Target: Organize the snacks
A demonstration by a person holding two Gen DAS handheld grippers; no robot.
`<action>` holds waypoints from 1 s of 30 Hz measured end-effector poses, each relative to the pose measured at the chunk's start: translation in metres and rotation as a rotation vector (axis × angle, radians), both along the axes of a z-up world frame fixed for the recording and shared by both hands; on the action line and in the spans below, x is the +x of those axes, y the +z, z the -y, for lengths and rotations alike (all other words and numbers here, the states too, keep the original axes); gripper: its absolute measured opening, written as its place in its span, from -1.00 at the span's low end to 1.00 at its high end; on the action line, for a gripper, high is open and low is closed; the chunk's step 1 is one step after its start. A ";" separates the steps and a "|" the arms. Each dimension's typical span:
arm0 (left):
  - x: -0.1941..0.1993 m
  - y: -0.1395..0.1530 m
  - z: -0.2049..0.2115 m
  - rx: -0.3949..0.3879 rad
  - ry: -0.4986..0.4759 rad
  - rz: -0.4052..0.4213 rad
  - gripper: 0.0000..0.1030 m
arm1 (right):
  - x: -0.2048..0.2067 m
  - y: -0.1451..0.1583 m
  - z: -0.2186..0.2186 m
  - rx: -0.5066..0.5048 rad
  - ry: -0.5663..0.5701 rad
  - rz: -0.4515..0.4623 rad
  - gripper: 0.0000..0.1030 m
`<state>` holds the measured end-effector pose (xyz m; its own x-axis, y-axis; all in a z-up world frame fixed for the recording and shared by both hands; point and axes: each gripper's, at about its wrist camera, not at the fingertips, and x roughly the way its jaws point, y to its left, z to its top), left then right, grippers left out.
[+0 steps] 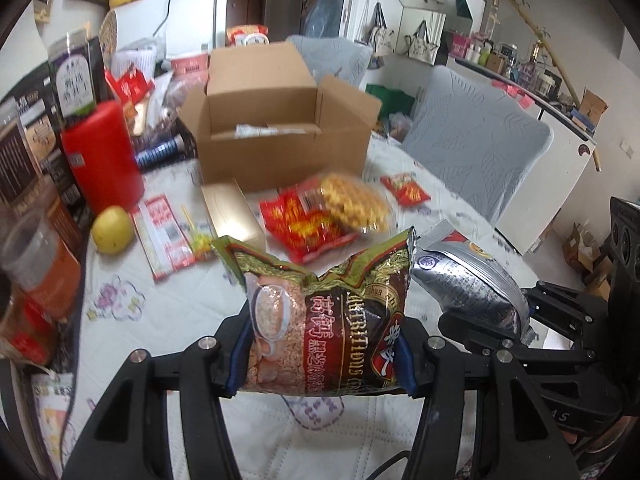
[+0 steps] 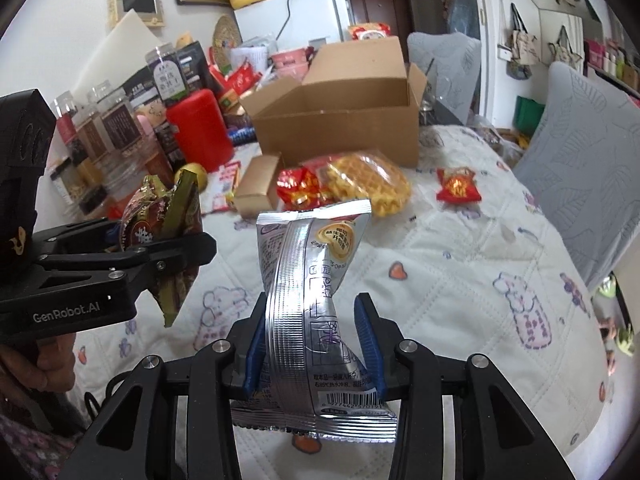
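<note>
The left gripper has its blue pads pressed against both sides of a brown and green cereal packet, jaws partly closed around the packet's middle, so the packet stands up between the fingers above the quilted tablecloth. The right gripper grips a silver foil sachet in the same way, its pads pinching the sachet near the lower half while the top leans forward; the sachet's barcode end hangs below the jaws. In the right wrist view the left gripper shows at the left edge with a hand on its handle. Both packets are held off the table, side by side and near each other, on the near side of an open cardboard box whose flaps stand up; something pale lies at its bottom, though the blur makes it hard to name. Between the grippers and the box lie a clear bag of waffles resting partly on a red snack packet, a small gold carton just beside them, and a small red packet set apart to the right. To the left stand a red canister, a yellow fruit and several jars.
</note>
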<state>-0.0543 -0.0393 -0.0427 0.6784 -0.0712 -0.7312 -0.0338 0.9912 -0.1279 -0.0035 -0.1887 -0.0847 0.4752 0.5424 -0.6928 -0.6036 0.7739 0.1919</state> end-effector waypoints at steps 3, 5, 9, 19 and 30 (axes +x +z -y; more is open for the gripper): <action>0.005 0.011 -0.003 0.009 0.004 0.033 0.10 | 0.003 0.011 -0.001 0.019 0.008 0.025 -0.21; 0.011 0.019 -0.005 0.011 0.009 0.054 0.10 | 0.006 0.016 -0.002 0.025 0.014 0.041 -0.21; 0.021 0.034 -0.006 0.025 0.006 0.097 0.10 | 0.017 0.030 -0.004 0.038 0.014 0.072 -0.21; 0.054 0.067 -0.017 0.042 0.000 0.205 0.10 | 0.048 0.066 -0.014 0.063 0.034 0.147 -0.21; 0.100 0.085 -0.036 0.048 0.021 0.249 0.10 | 0.092 0.090 -0.030 0.083 0.039 0.202 -0.21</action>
